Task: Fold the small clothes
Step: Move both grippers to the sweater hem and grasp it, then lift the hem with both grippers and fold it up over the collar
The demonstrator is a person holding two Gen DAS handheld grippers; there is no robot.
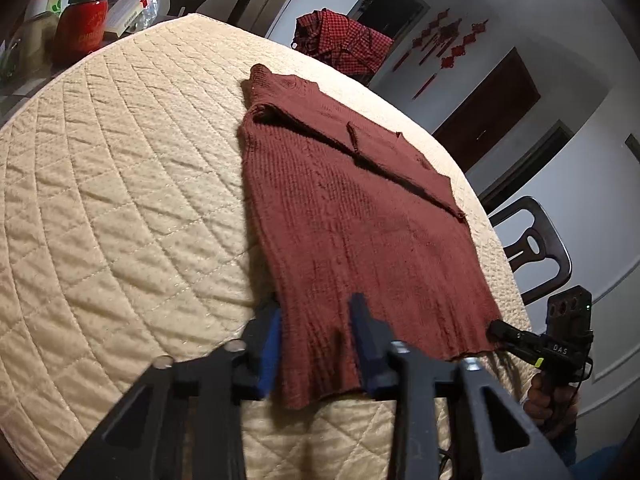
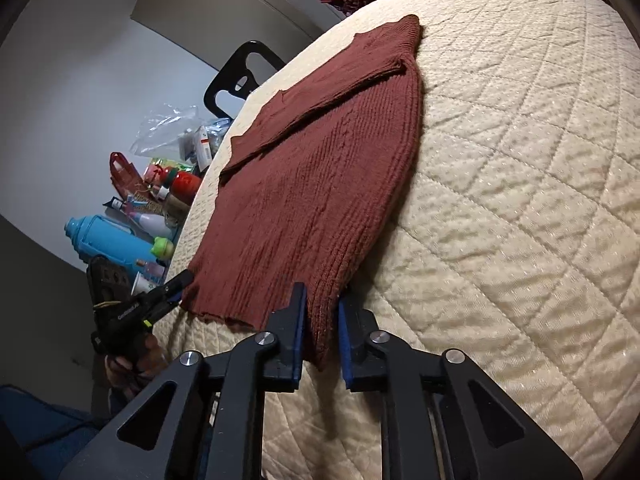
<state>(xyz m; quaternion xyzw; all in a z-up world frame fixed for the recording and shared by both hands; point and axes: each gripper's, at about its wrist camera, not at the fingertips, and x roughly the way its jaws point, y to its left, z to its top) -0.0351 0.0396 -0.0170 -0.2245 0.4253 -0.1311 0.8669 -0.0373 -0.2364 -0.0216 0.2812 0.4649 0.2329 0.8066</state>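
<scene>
You have the left gripper (image 1: 316, 344) and right gripper (image 2: 322, 336) each clamped on a near hem corner of the maroon sweater (image 1: 360, 216), which lies flat on the quilted table (image 1: 120, 200), its long axis running away toward the far collar.

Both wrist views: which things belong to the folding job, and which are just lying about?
In the job:
- rust-brown knit sweater
- left tongs and right tongs, each closed on a near hem corner
- quilted cover as folding surface

Lying about:
- red checked shirt
- red Christmas bottle
- blue bottle
- dark chair
</scene>
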